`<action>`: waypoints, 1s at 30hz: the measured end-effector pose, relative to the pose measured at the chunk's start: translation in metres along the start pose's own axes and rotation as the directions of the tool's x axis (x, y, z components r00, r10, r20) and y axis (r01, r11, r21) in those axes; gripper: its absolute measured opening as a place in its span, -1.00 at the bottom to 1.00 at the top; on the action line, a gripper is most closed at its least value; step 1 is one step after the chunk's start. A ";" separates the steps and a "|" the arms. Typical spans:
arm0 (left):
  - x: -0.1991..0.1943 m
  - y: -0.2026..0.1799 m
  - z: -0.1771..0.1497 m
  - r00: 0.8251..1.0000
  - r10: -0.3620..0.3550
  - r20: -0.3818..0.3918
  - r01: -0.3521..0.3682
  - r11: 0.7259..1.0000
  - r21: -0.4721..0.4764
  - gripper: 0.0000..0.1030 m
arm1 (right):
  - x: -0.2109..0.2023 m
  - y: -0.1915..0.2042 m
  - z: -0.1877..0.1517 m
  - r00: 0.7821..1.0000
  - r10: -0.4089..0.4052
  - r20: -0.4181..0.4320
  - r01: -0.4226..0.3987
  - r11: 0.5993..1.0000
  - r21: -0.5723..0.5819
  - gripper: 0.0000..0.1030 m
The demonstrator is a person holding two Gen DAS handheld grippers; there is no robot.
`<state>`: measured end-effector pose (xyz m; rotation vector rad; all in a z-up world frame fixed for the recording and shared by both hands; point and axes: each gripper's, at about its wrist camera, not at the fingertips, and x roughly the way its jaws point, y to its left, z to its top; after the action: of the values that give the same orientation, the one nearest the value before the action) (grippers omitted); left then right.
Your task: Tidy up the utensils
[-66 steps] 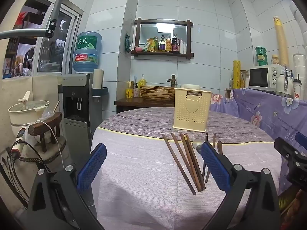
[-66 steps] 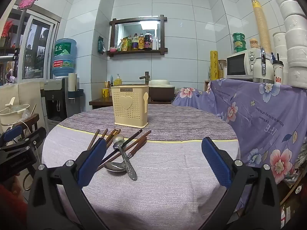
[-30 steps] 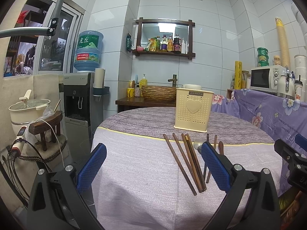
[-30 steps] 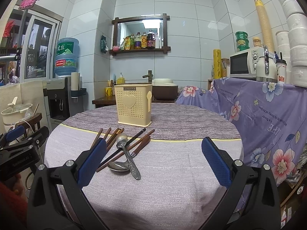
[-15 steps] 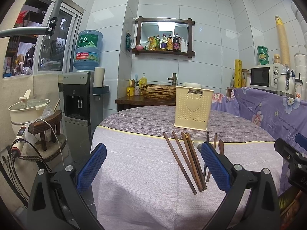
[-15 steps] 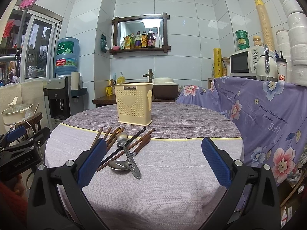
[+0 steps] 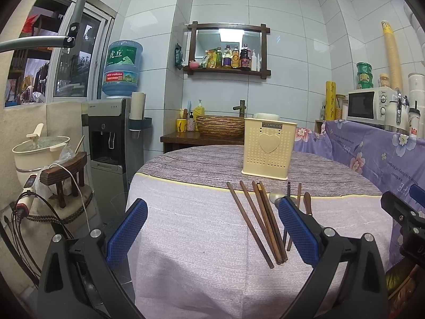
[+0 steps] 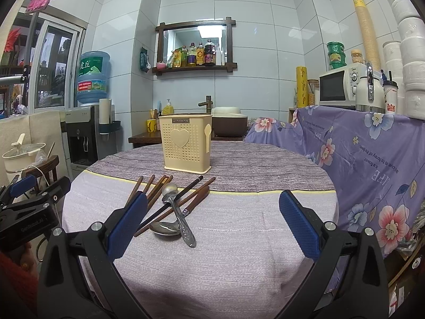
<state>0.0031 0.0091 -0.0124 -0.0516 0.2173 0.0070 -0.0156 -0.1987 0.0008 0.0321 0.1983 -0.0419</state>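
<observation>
A cream perforated utensil holder (image 7: 268, 151) (image 8: 186, 143) stands upright on the round table. In front of it lie several brown chopsticks (image 7: 256, 219) (image 8: 156, 188), a dark chopstick (image 8: 186, 188) and two metal spoons (image 8: 176, 210) crossed over each other. My left gripper (image 7: 212, 228) is open and empty, held above the table's near edge, left of the chopsticks. My right gripper (image 8: 212, 220) is open and empty, with the spoons just inside its left finger (image 8: 127, 224).
The round table (image 8: 239, 265) has a lilac and grey cloth. A water dispenser (image 7: 111, 138) and a stool with a rice cooker (image 7: 39, 151) stand at the left. A flowered cloth counter (image 8: 358, 154) with a microwave (image 8: 337, 85) is at the right.
Both views have shifted only slightly. Nothing has been taken hold of and the utensils lie as before.
</observation>
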 end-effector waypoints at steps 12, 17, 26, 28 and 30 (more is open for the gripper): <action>0.000 0.001 0.000 1.000 -0.001 -0.001 0.001 1.000 0.001 0.90 | 0.000 0.000 0.000 1.000 0.001 -0.002 -0.001 1.000 0.000 0.90; 0.000 0.000 0.000 1.000 0.000 -0.001 0.000 1.000 0.002 0.90 | 0.000 0.001 0.000 1.000 0.001 -0.004 -0.001 1.000 0.001 0.90; 0.001 0.002 -0.001 1.000 0.000 -0.005 0.000 1.000 0.000 0.90 | 0.001 0.002 -0.001 1.000 0.002 -0.004 -0.002 1.000 -0.002 0.90; 0.001 0.003 -0.002 1.000 0.001 -0.005 -0.001 1.000 0.000 0.90 | 0.001 0.002 -0.001 1.000 0.001 -0.005 -0.001 1.000 -0.001 0.90; 0.002 0.004 -0.002 1.000 -0.002 -0.008 0.002 1.000 0.000 0.90 | 0.001 0.003 -0.002 1.000 0.002 -0.008 -0.002 1.000 0.000 0.90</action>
<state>0.0043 0.0126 -0.0154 -0.0515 0.2252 0.0045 -0.0149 -0.1959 -0.0012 0.0324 0.2060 -0.0399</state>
